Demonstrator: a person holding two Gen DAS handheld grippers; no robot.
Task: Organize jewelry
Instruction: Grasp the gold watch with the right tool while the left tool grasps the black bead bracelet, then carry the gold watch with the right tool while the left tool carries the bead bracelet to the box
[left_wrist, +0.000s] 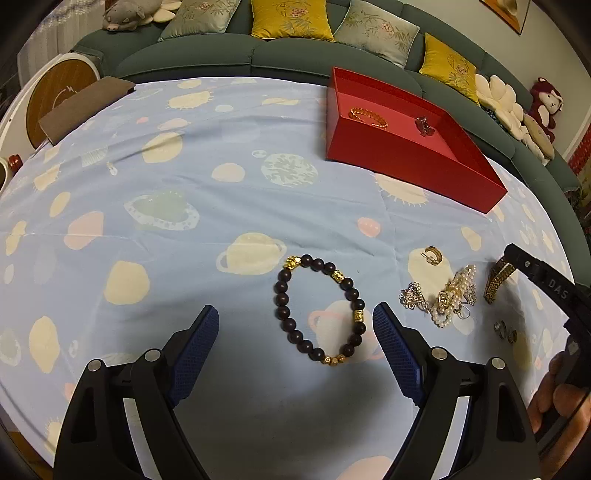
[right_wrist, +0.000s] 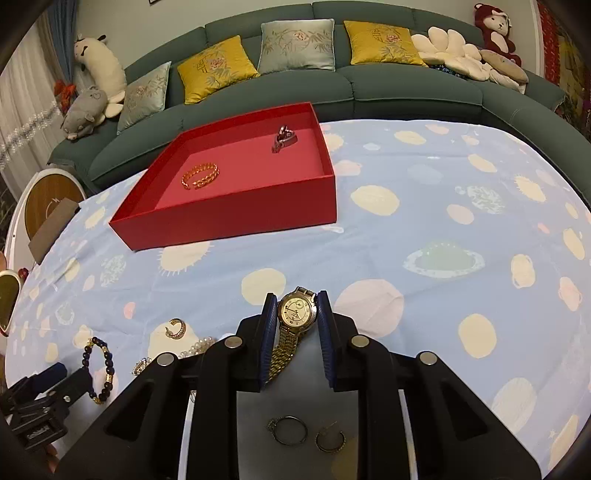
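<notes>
My right gripper (right_wrist: 297, 308) is shut on a gold watch (right_wrist: 296, 311), its band hanging down between the fingers; the watch band also shows in the left wrist view (left_wrist: 498, 278). My left gripper (left_wrist: 295, 325) is open, its fingers on either side of a dark bead bracelet (left_wrist: 319, 308) lying on the cloth. A red tray (right_wrist: 236, 216) holds a gold chain bracelet (right_wrist: 201, 175) and a small silver-red piece (right_wrist: 283, 139). A pearl and brooch pile (left_wrist: 448, 295), a gold earring (left_wrist: 433, 255) and two rings (left_wrist: 505, 330) lie on the cloth.
The table has a blue planet-print cloth (left_wrist: 184, 221). A green sofa (right_wrist: 369, 85) with cushions and plush toys runs behind. A brown flat box (left_wrist: 85, 107) lies at the far left edge. Two hoop rings (right_wrist: 306, 434) lie under the right gripper.
</notes>
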